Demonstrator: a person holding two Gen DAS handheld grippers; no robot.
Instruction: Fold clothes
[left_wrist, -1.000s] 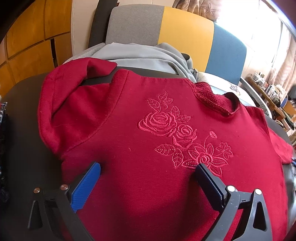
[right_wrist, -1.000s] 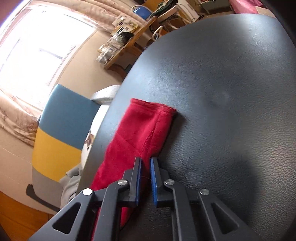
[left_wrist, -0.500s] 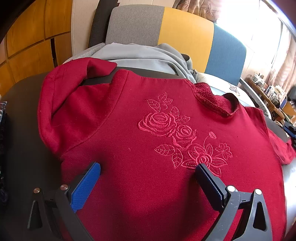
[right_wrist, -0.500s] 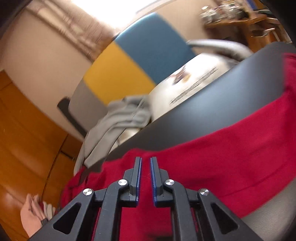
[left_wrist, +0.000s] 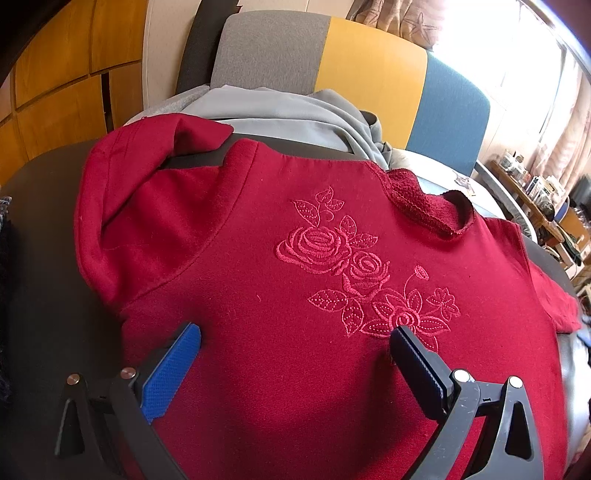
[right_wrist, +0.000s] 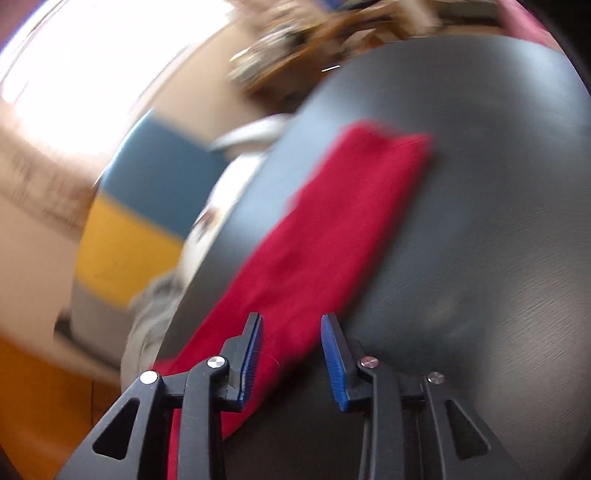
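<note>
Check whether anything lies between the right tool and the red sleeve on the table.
Nothing visible does. The right tool hangs over the red sleeve, which lies flat on the dark table; its jaws are opening, with only the sleeve's cloth below the gap, though the view is blurred.

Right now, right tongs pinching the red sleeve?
Apart. Right wrist view: right tongs are opening, blue pads clear of the red sleeve lying between them.

Red sweater (left_wrist: 258, 295): matt fleecy knit, raised stitched rose embroidery (left_wrist: 354, 269), rougher looped inside at the collar, 1 o'clock. Table (right_wrist: 498, 221): dark, fine-grained leather-look, slight sheen. Left gripper (left_wrist: 295, 336): matt black plastic, ribbed blue pads (left_wrist: 173, 365), shiny metal pins.
</note>
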